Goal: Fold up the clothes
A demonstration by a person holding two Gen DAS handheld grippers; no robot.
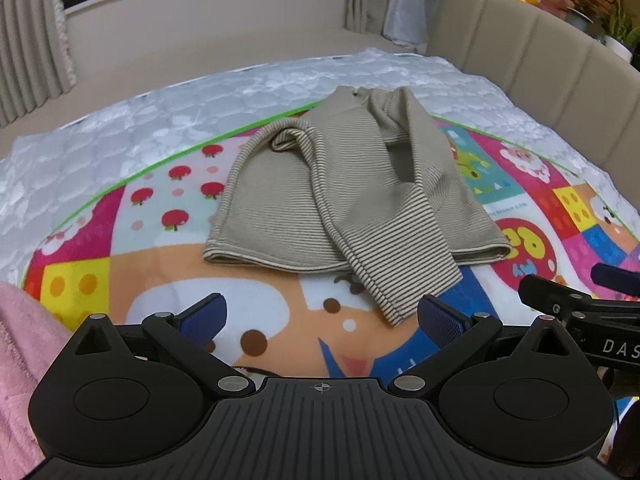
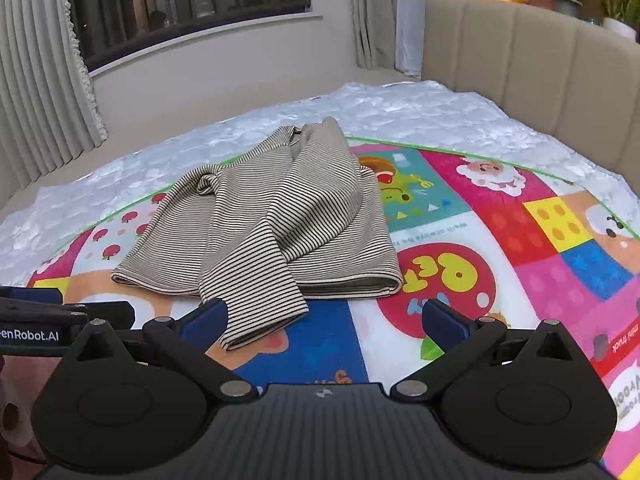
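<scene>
Striped shirt point(image 1: 320, 200) on cartoon mat point(image 1: 160, 280)

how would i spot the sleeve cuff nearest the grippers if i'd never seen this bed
On the bed lies a colourful cartoon play mat, with a beige striped top on it. One long sleeve crosses the top and overhangs its hem; the cuff is that sleeve's end, nearest the cameras.
</scene>
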